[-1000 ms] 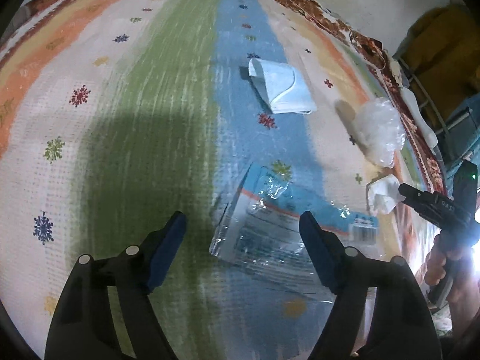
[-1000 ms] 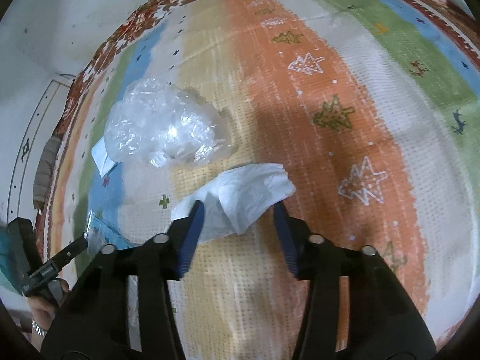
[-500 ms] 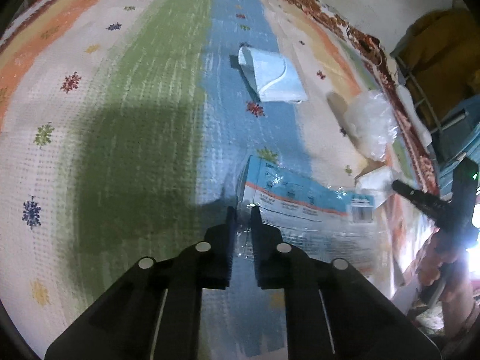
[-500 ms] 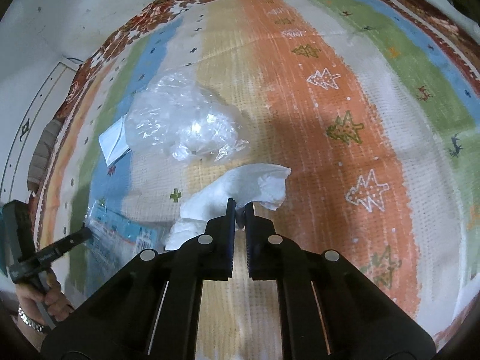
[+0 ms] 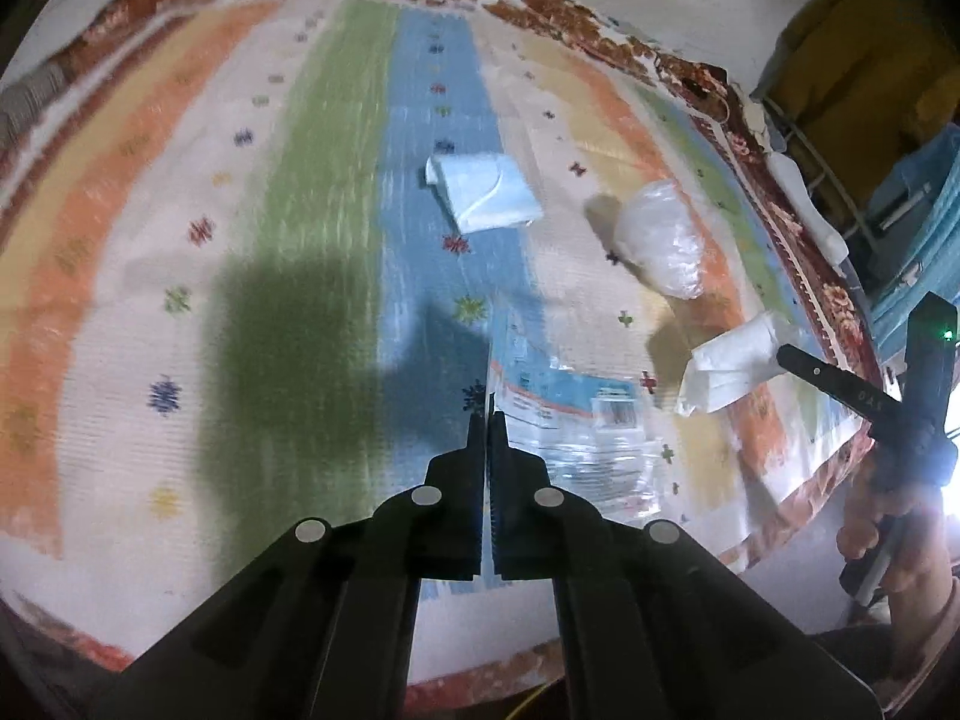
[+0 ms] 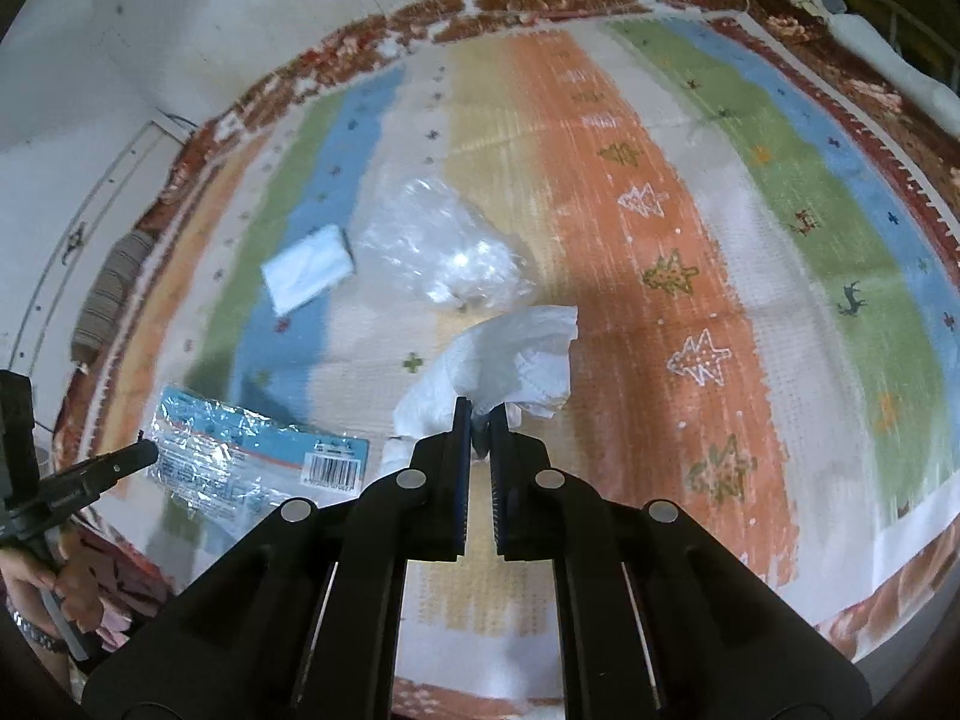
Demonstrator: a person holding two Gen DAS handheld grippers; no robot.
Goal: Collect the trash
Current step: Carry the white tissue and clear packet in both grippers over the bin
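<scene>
My left gripper (image 5: pixel 487 414) is shut on the edge of a clear plastic wrapper (image 5: pixel 570 420) with a blue label and barcode, lifted above the striped rug (image 5: pixel 180 240). The wrapper also shows in the right wrist view (image 6: pixel 240 450). My right gripper (image 6: pixel 480 414) is shut on a crumpled white tissue (image 6: pixel 510 354), held above the rug; the tissue shows in the left wrist view (image 5: pixel 732 360) too. A folded pale blue face mask (image 5: pixel 480 189) and a crumpled clear plastic bag (image 5: pixel 660 240) lie on the rug further off.
The rug's red patterned border (image 5: pixel 810 252) runs along the far and right sides. Blue crates and yellow cloth (image 5: pixel 870 90) stand beyond the rug at right. A bare pale floor (image 6: pixel 120 30) lies past the rug's far edge.
Both grippers closed from open, the left on the wrapper and the right on the tissue, then rose away from the rug with their pieces.
</scene>
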